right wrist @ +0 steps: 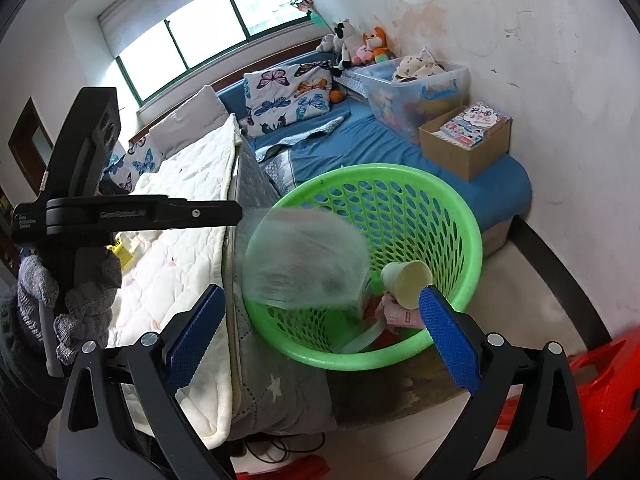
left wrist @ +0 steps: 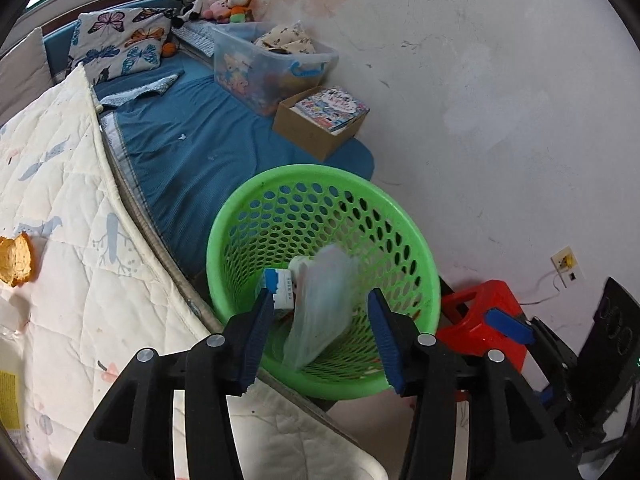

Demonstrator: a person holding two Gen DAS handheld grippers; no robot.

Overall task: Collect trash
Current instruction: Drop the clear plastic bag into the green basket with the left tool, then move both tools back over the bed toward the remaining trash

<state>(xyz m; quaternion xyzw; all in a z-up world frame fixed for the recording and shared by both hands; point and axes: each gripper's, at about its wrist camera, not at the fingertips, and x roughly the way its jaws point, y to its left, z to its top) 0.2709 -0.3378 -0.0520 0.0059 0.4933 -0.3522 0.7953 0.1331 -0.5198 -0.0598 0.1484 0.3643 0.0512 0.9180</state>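
Note:
A green perforated basket (left wrist: pixel 280 176) (right wrist: pixel 476 240) stands between the bed and the wall. Over its mouth hovers my left gripper (left wrist: pixel 319 300), open. A clear plastic bag (left wrist: pixel 320 304) (right wrist: pixel 304 256) hangs blurred between its blue pads (left wrist: pixel 256 340), touching neither. Inside the basket lie a blue-and-white carton (left wrist: pixel 280 284), a paper cup (right wrist: pixel 408 280) and pink scraps (right wrist: pixel 400 314). My right gripper (right wrist: pixel 320 294) is open and empty just in front of the basket's near rim. A gloved hand (right wrist: pixel 80 292) holds the left gripper's body (right wrist: pixel 140 212).
A white quilt (left wrist: pixel 80 240) covers the bed on the left, with an orange-yellow scrap (left wrist: pixel 16 260) on it. Behind the basket a blue mattress (left wrist: pixel 192 140) carries a cardboard box of books (left wrist: pixel 320 124) and a clear storage bin (left wrist: pixel 272 64). A red stool (left wrist: pixel 480 316) stands to the right.

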